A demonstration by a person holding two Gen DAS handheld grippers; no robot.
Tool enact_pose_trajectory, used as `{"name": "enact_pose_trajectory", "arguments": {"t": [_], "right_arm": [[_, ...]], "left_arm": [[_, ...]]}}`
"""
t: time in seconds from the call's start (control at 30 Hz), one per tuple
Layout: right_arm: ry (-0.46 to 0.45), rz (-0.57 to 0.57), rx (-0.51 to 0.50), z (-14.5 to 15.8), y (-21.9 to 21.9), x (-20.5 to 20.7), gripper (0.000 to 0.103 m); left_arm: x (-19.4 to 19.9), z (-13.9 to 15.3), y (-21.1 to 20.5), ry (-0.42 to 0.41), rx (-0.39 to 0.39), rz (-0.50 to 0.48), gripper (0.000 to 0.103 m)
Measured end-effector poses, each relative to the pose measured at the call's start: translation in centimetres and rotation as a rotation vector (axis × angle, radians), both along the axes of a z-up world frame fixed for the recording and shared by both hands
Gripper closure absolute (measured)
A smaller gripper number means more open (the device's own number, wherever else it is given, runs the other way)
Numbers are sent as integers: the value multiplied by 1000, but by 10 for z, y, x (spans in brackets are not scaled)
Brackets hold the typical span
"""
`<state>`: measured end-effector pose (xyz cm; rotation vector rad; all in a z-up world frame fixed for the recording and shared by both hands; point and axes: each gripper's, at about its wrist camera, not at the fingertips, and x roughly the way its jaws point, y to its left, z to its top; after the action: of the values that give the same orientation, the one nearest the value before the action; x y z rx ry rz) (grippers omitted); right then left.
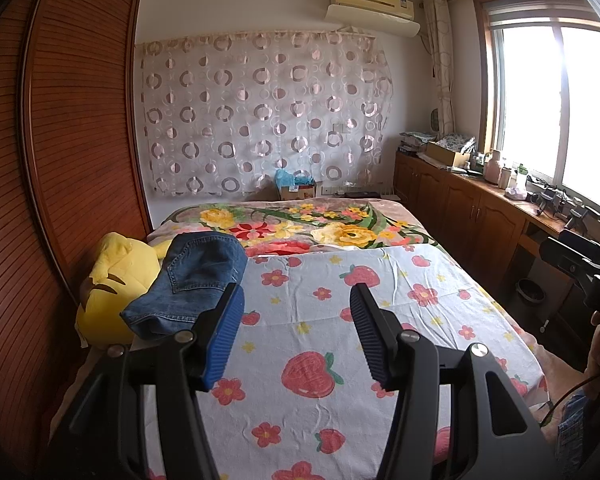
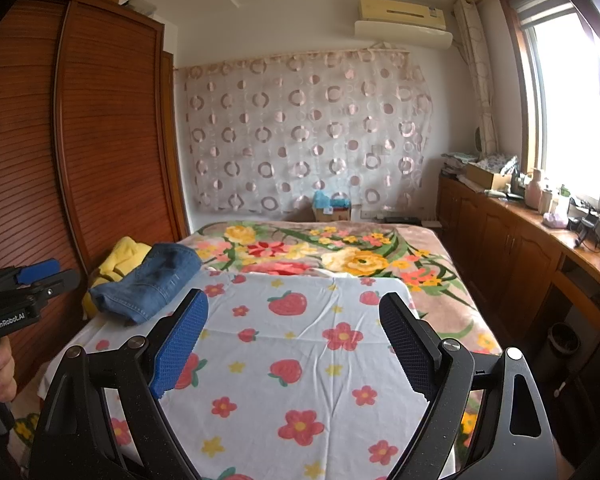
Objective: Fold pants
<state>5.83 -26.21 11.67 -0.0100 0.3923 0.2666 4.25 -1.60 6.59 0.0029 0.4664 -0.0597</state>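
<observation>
Denim pants [image 1: 188,280] are seen folded at the sheet's [image 1: 320,340] far left edge, leaning on a yellow plush [image 1: 112,280]. Left gripper [image 1: 296,332] and right gripper [image 2: 292,344] are held spread, empty. A denim scrap [image 1: 572,424] is caught only by the left view.

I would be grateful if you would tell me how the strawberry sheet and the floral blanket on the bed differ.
The strawberry sheet is pale, with small scattered strawberries and flowers; the floral blanket is pinkish, with large yellow and red blooms and green leaves. The sheet covers the near part of the bed, while the blanket covers the far part and shows along the right edge. The folded jeans rest partly on the sheet, not the blanket. Both lie spread flat.
</observation>
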Motion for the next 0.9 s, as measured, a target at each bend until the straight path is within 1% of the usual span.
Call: {"name": "enact_pose_trajectory", "arguments": {"t": [0.9], "right_arm": [[-1,1,2,-2,0,-1,14]], "left_arm": [[-1,-2,2,-1,-3,0,48]]}}
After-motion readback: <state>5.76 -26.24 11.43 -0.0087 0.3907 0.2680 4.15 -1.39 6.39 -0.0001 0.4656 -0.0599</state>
